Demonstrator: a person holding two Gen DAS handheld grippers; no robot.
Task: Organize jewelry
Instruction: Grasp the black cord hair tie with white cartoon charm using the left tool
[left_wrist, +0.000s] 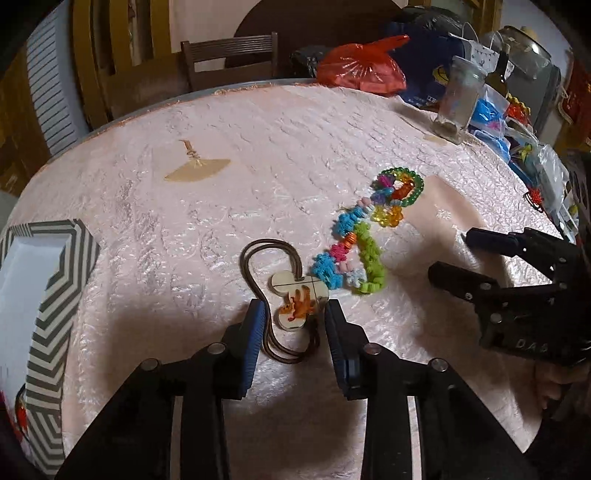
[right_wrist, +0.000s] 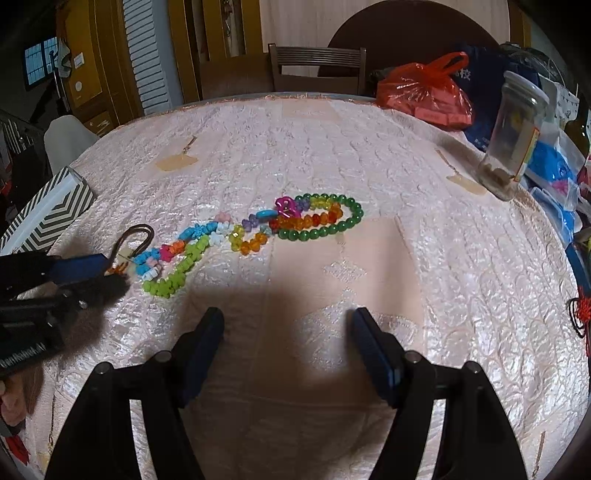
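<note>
A mouse-head wooden pendant (left_wrist: 299, 299) with an orange figure lies on the pink tablecloth (left_wrist: 221, 206), its brown cord (left_wrist: 255, 251) looped behind it. My left gripper (left_wrist: 296, 305) is open and straddles the pendant, with the blue pads (left_wrist: 255, 325) close beside it and not pressing on it. Just to the right lie chains of colourful beads (left_wrist: 354, 258), ending in a green bead bracelet (right_wrist: 332, 221). My right gripper (right_wrist: 287, 315) stands open over bare cloth with nothing between its fingers, in front of the beads. In the left wrist view the right gripper (left_wrist: 450, 254) is at the right.
A grey-and-white chevron box (left_wrist: 48, 295) sits open at the table's left edge. At the back right stand a glass jar (right_wrist: 517, 136), a red plastic bag (right_wrist: 424, 92) and piled blue packets (right_wrist: 550, 166). A wooden chair (right_wrist: 317, 70) is behind the table.
</note>
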